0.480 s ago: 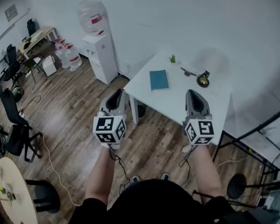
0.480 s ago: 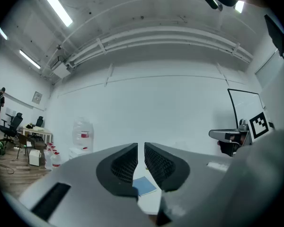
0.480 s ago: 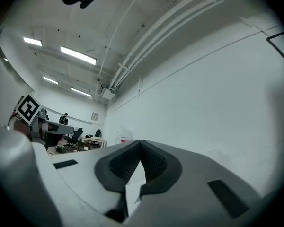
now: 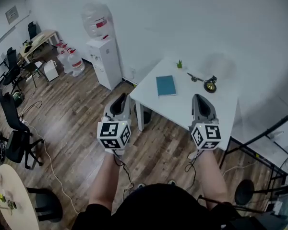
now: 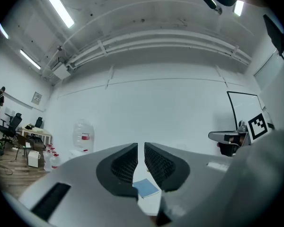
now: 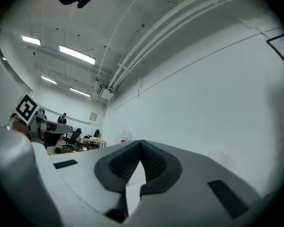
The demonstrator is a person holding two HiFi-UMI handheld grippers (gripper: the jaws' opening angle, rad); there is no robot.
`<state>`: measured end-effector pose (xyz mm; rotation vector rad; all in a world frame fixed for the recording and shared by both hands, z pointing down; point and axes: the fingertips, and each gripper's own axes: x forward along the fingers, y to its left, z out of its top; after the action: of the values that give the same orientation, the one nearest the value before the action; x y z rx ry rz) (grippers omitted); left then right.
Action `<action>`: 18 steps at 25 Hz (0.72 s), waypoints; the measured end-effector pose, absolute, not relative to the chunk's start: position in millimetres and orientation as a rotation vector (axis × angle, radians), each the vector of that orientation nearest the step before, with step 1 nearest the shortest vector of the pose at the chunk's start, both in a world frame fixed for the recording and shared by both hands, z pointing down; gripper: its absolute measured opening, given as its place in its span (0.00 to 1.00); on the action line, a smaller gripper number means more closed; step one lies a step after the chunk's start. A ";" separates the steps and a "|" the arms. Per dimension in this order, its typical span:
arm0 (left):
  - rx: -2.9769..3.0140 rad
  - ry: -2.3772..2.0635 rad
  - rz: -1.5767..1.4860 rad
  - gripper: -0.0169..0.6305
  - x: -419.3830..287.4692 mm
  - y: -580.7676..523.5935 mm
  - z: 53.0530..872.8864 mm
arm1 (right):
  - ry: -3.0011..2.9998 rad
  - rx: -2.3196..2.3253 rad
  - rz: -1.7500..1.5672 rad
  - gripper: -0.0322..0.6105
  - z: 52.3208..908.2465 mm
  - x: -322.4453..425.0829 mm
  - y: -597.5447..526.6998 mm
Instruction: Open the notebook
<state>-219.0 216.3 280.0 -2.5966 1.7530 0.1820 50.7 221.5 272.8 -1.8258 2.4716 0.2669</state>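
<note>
A closed teal notebook (image 4: 165, 86) lies flat on the left part of a white table (image 4: 182, 107) ahead of me. In the left gripper view the notebook (image 5: 146, 188) shows low between the jaws, still some way off. My left gripper (image 4: 120, 99) hangs over the wood floor short of the table's left corner. Its jaws (image 5: 140, 146) stand a narrow slit apart with nothing between them. My right gripper (image 4: 200, 98) is over the table's near edge, and its jaws (image 6: 141, 143) are shut and empty. Both point roughly level towards the wall.
A small green plant (image 4: 179, 63) and a brass-and-black object (image 4: 210, 84) stand at the table's far side. A water dispenser (image 4: 104, 54) and spare bottles (image 4: 71, 59) are to the left by the wall. Office chairs (image 4: 17, 128) stand at the left, black stands (image 4: 259, 186) at the lower right.
The table and notebook sit slightly lower and nearer in the head view. Both grippers keep the same pose and jaw setting.
</note>
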 end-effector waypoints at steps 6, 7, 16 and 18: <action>-2.596 1.755 0.225 0.09 -247.5 216.9 285.2 | 2.443 -1.872 0.238 0.06 276.0 35.5 224.7; -2.598 1.746 0.233 0.09 -250.8 218.9 287.1 | 2.436 -1.890 0.242 0.06 279.1 34.5 227.8; -2.641 1.706 0.178 0.38 -243.8 200.2 318.6 | 2.489 -1.928 0.161 0.30 315.7 36.7 210.1; -2.652 1.718 0.159 0.38 -240.2 197.0 326.2 | 2.495 -1.922 0.131 0.31 323.9 40.6 204.3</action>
<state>-240.2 197.0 326.2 -2.6520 1.7184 0.1592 40.6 204.3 323.9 -1.9217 2.4953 0.1310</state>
